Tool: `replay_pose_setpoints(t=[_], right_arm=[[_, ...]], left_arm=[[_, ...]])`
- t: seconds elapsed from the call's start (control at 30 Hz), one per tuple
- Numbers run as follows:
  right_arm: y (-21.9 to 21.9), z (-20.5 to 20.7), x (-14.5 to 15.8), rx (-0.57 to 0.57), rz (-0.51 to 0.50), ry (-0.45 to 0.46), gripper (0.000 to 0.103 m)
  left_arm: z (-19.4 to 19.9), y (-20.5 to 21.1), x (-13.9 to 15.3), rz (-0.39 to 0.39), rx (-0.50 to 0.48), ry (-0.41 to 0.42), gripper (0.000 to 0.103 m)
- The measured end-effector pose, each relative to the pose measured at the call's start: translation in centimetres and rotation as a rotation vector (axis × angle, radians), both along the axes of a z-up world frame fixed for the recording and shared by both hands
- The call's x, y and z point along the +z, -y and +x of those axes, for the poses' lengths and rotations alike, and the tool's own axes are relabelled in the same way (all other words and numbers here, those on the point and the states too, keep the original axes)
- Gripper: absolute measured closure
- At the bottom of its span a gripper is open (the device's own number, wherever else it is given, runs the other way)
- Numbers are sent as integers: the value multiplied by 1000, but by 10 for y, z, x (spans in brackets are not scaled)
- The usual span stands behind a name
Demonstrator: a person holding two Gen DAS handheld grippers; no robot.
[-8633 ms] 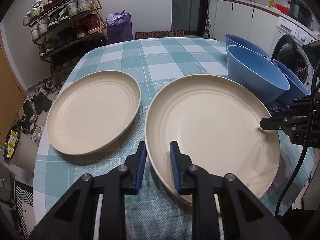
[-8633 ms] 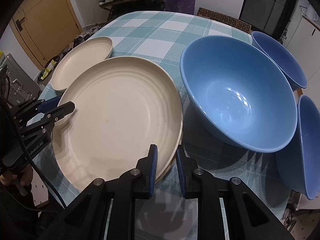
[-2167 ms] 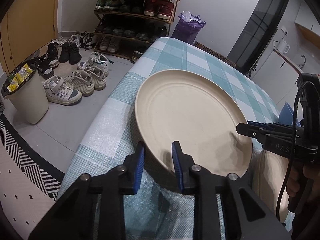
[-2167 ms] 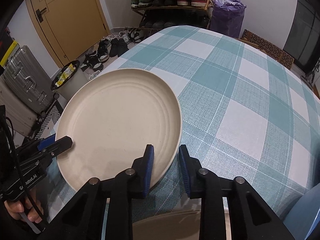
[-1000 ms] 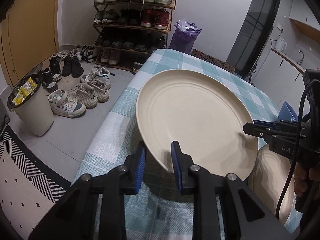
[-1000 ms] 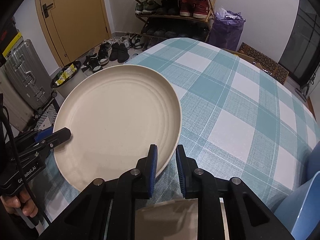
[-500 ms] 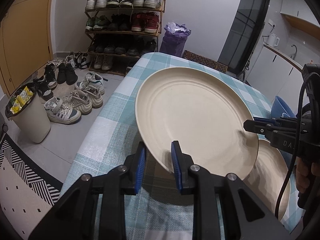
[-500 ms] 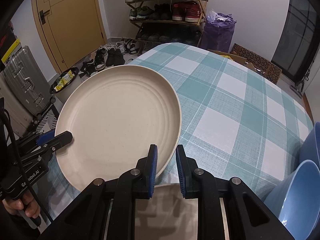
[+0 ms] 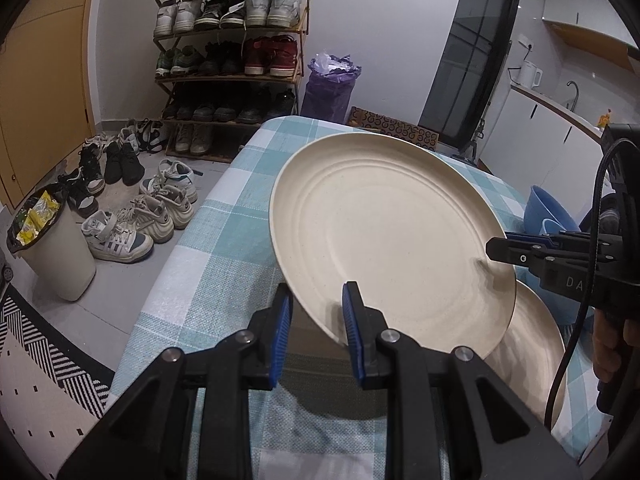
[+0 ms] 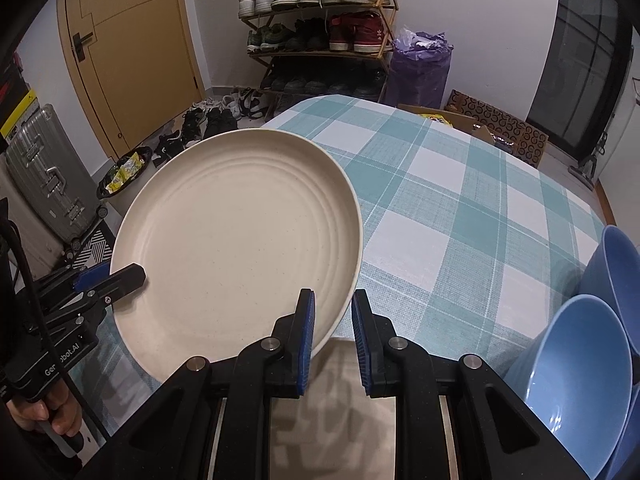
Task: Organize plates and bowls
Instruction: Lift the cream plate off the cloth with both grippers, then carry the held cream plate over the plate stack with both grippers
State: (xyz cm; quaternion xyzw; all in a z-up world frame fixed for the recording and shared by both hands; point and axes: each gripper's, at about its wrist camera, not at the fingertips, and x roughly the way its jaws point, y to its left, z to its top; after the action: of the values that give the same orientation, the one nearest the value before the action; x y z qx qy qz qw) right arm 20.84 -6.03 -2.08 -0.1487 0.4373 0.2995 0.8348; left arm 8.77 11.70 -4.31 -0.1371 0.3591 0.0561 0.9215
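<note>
A large cream plate point(image 9: 384, 232) hangs tilted above the checked table, held at two sides. My left gripper point(image 9: 316, 312) is shut on its near rim in the left wrist view. The right gripper point(image 9: 500, 246) clamps the opposite rim there. In the right wrist view the same plate point(image 10: 236, 240) sits between the shut right gripper point(image 10: 332, 312) and the left gripper point(image 10: 112, 276). A second cream plate point(image 9: 532, 344) lies on the cloth under the raised one, and shows as a pale patch point(image 10: 332, 392) below my right fingers. Blue bowls point(image 10: 580, 360) stand at the right.
The teal-and-white checked tablecloth point(image 10: 460, 208) covers the table. Beyond its far edge are a shoe rack point(image 9: 232, 52), loose shoes on the floor, a purple bag point(image 10: 420, 68) and a small bin point(image 9: 48, 248). A suitcase point(image 10: 44, 176) stands left.
Both grippers have risen and shifted with the plate still clamped. More of the second plate and the blue bowls has come into view beneath and to the right.
</note>
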Motion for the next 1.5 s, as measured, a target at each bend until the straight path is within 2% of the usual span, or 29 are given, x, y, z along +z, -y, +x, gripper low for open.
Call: replay_pose_setpoints(t=[0.6, 1.5], right_arm=[[51, -18, 13, -69, 29, 1, 84], [108, -50, -5, -165, 30, -67, 84]], left_arm=[[-2, 36, 9, 26, -97, 6, 79], [-8, 79, 9, 67, -220, -28, 79]])
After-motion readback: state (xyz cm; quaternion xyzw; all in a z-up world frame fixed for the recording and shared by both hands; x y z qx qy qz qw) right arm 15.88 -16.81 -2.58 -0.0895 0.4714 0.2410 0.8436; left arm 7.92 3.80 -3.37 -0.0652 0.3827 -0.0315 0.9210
